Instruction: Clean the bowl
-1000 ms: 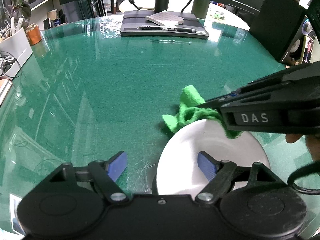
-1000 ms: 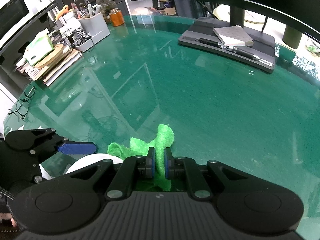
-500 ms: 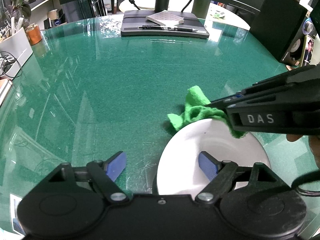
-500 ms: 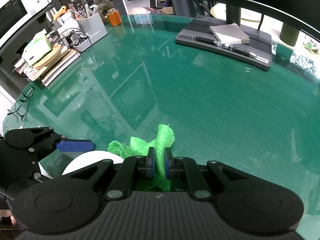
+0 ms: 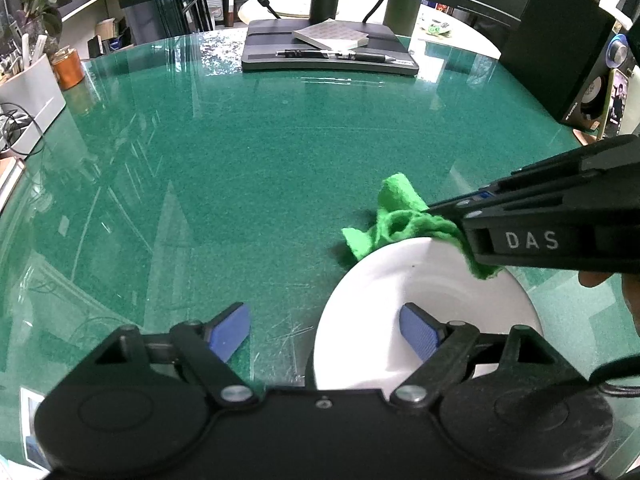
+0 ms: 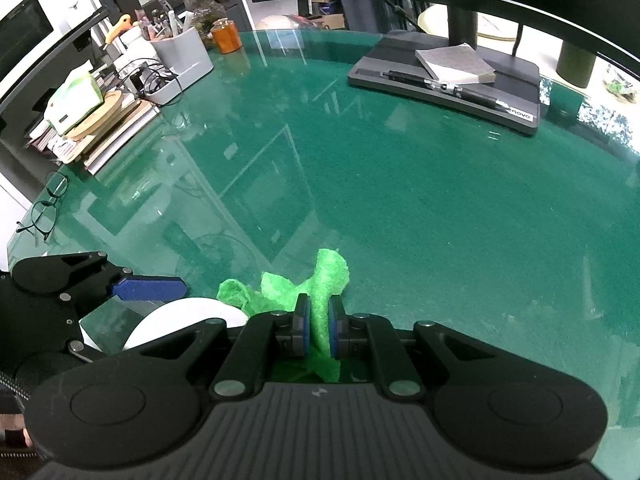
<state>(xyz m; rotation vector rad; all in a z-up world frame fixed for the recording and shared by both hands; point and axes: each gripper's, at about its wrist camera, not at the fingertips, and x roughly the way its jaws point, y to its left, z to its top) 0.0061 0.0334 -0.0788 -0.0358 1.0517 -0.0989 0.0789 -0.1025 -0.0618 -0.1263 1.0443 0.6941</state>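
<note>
A white bowl (image 5: 400, 280) sits on the green glass table near the front edge. My left gripper (image 5: 324, 330) is open, its right finger over the bowl's inside and its left finger outside the rim. My right gripper (image 6: 319, 325) is shut on a green cloth (image 6: 320, 280) and holds it at the bowl's far rim. In the left wrist view the cloth (image 5: 396, 216) drapes over the rim, with the right gripper's black body above the bowl. Part of the bowl (image 6: 180, 316) shows in the right wrist view.
A grey monitor base (image 5: 328, 52) with a notepad and pen stands at the back. A grey organiser (image 6: 182, 64), an orange jar (image 6: 226, 36), stacked books and glasses (image 6: 44, 208) line the left side. A black speaker (image 5: 560, 40) stands at the right.
The right gripper and the cloth have shifted slightly to the right along the bowl's far rim. The left gripper has stayed open in the same place.
</note>
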